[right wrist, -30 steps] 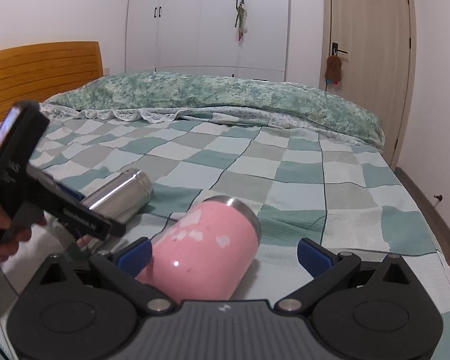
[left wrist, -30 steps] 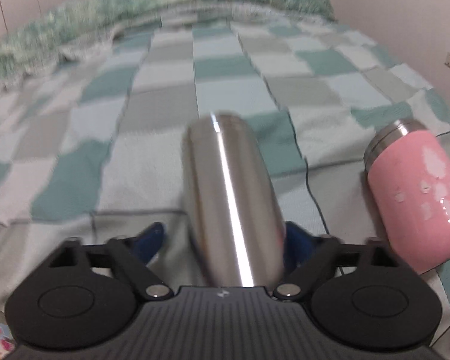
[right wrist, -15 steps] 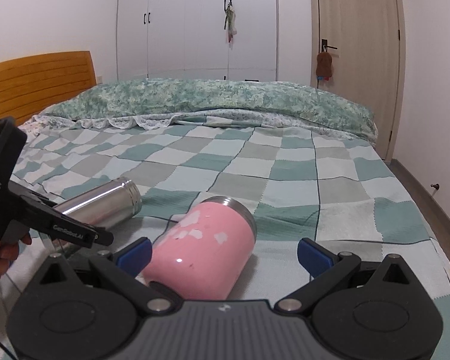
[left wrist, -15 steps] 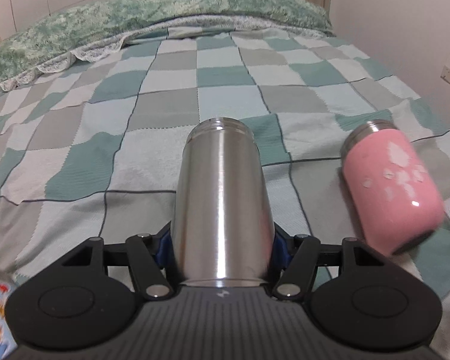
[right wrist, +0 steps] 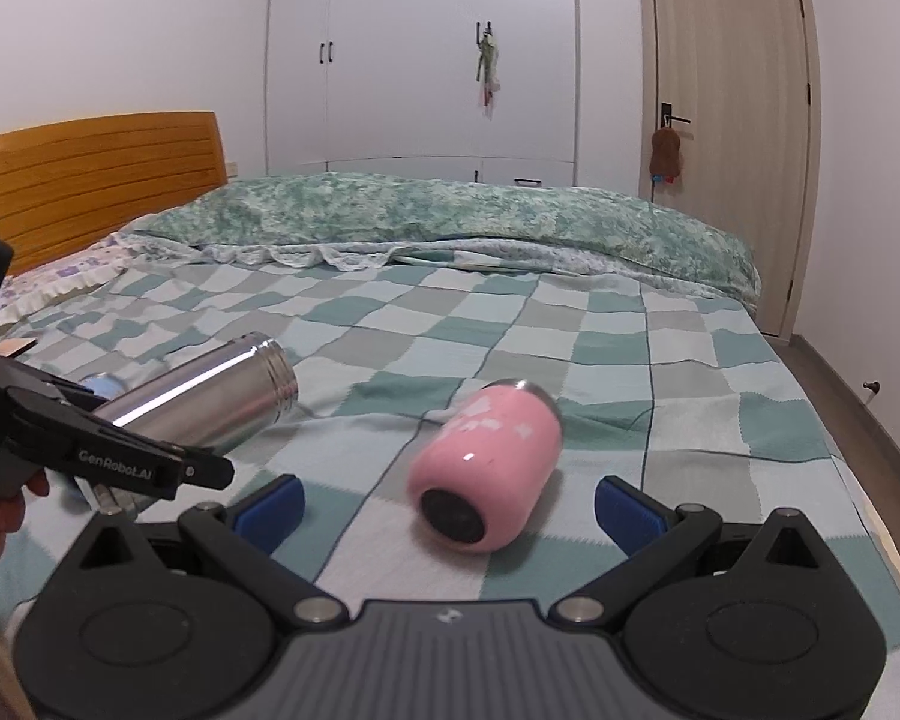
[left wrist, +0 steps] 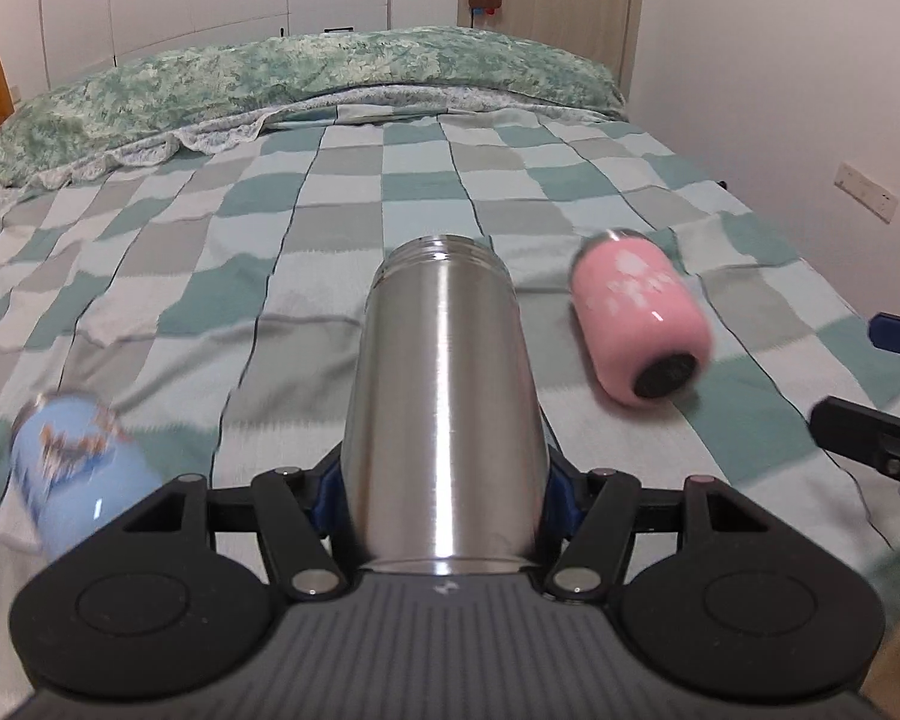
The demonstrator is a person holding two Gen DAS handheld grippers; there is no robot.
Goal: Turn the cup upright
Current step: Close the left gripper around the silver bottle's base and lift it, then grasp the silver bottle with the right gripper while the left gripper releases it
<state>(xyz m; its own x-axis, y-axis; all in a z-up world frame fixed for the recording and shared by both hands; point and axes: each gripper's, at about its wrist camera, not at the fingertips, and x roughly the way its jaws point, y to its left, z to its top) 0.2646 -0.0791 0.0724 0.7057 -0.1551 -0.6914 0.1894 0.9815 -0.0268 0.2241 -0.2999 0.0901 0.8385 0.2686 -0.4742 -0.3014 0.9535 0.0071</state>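
Observation:
My left gripper (left wrist: pixel 444 480) is shut on a steel cup (left wrist: pixel 444 396) near its base, holding it raised off the bed with its open mouth pointing away and slightly up; it also shows in the right wrist view (right wrist: pixel 204 402). A pink cup (right wrist: pixel 486 468) lies on its side on the checked bedspread (right wrist: pixel 630 348), black base toward me; it also shows in the left wrist view (left wrist: pixel 642 324). My right gripper (right wrist: pixel 447 501) is open and empty, its blue pads (right wrist: pixel 627 513) either side of the pink cup's base, just short of it.
A light blue patterned cup (left wrist: pixel 78 468) lies on the bed to the left of the steel cup. A folded green quilt (right wrist: pixel 450 222) lies across the far end. A wooden headboard (right wrist: pixel 90 168) stands at left, wardrobe and door beyond.
My left gripper closed on the steel cup and lifted it, tilting its mouth upward. My right gripper pulled back from the pink cup, which now lies farther ahead.

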